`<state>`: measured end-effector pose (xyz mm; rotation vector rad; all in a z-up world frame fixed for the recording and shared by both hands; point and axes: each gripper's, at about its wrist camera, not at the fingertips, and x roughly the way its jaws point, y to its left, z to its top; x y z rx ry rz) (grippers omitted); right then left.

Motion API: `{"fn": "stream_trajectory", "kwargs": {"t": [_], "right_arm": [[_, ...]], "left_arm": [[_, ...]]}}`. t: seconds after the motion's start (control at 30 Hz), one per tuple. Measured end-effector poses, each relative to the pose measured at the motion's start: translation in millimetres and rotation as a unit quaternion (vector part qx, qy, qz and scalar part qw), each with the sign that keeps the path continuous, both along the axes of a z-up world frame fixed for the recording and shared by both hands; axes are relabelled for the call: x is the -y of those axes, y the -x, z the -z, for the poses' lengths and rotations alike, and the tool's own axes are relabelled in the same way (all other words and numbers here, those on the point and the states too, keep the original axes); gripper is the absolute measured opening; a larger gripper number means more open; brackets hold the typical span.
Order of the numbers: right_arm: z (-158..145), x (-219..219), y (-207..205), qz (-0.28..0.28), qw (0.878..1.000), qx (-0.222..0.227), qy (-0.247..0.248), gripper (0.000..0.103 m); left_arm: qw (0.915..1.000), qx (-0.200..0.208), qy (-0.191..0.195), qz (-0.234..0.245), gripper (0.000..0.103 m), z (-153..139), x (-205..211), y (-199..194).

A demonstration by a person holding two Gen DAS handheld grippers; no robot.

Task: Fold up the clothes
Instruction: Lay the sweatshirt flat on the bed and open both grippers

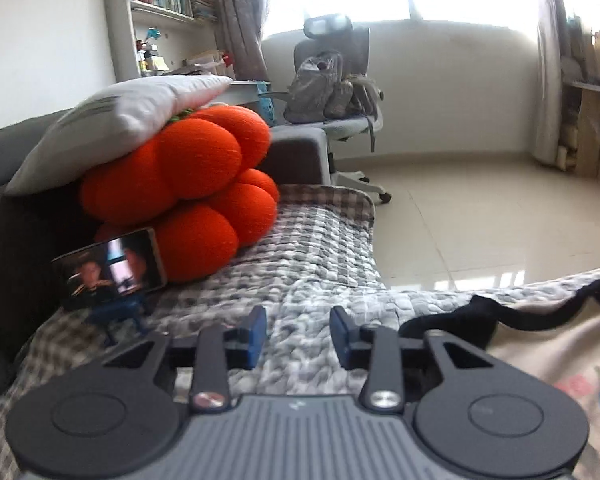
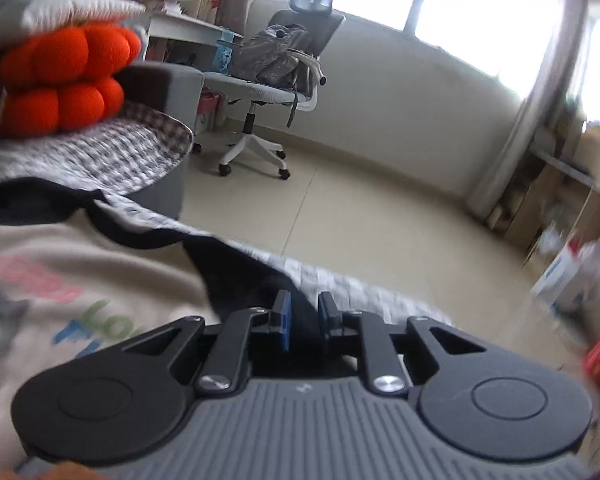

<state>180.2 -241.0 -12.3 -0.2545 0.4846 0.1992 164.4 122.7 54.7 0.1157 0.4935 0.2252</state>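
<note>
Checked quilt (image 1: 300, 240) — left gripper (image 1: 297, 334) parted, empty; right gripper (image 2: 302, 320) narrow astride shirt (image 2: 99, 248).

A checked quilt (image 1: 324, 240) covers the sofa (grey), bearing a cream shirt (image 2: 79, 248) and orange cushion (image 1: 187, 184).

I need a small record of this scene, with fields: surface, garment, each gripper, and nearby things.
surface: checked quilt over a sofa seat
garment: cream shirt with coloured print and dark trim, lying on the quilt
left gripper: open, nothing between the jaws, above bare quilt beside the shirt
right gripper: open a little, over the shirt's dark trim; no pad visibly pressing it
nearby: orange cushion, white pillow on top, phone on a stand, office chair
</note>
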Motion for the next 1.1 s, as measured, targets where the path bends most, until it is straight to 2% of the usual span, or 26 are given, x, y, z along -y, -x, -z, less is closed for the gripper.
{"fn": "stream_trajectory", "kwargs": {"t": [0.1,0.13,0.2,0.4,0.5,0.6,0.73,0.8,0.87,0.9,0.97,1.03,1.1], "right_arm": [[-2.4,6.4,35.7,-0.026,0.997,-0.037,-0.061,0.027],[-1.7,9.0,49.6,-0.036,0.995,-0.049,-0.08,0.038],[1.1,8.2,73.1,-0.054,0.989,-0.071,-0.114,0.046],[17.8,39.9,144.3,-0.077,0.969,-0.124,-0.198,0.046],[21.9,51.5,175.8,-0.094,0.959,-0.129,-0.235,0.046],[24.0,56.1,194.2,-0.114,0.952,-0.128,-0.255,0.046],[29.7,44.3,194.5,-0.113,0.956,-0.133,-0.235,0.045],[35.0,37.8,191.4,-0.117,0.953,-0.14,-0.242,0.032],[39.1,29.1,189.3,-0.101,0.959,-0.134,-0.228,0.014],[39.9,26.4,191.1,-0.094,0.961,-0.131,-0.225,0.012],[33.7,33.3,201.7,-0.086,0.96,-0.117,-0.238,0.011],[26.2,42.5,213.2,-0.079,0.959,-0.101,-0.254,0.01],[18.6,51.7,224.7,-0.071,0.957,-0.085,-0.27,0.009]], "left_arm": [[0.9993,-0.016,0.03,0.018,0.036,-2.1,-4.9,48.2],[0.9984,-0.022,0.045,0.026,0.036,0.0,-6.3,68.1],[0.9962,-0.031,0.07,0.04,0.036,5.0,-6.8,105.5],[0.9875,-0.051,0.118,0.092,0.037,29.3,13.9,212.1],[0.9848,-0.04,0.129,0.11,0.039,42.3,21.3,242.6],[0.9749,-0.069,0.173,0.122,0.041,61.8,23.3,251.4],[0.9752,-0.075,0.181,0.104,0.041,80.4,28.6,251.9],[0.9739,-0.07,0.192,0.1,0.041,86.8,30.8,251.5],[0.9764,-0.057,0.186,0.094,0.04,88.4,34.3,252.7],[0.9773,-0.056,0.185,0.086,0.038,88.6,34.9,251.1],[0.9777,-0.056,0.188,0.074,0.026,87.4,34.8,248.7],[0.9742,-0.059,0.206,0.07,0.014,85.1,30.3,248.3],[0.9688,-0.061,0.23,0.068,0.01,85.2,24.9,249.0]]}}
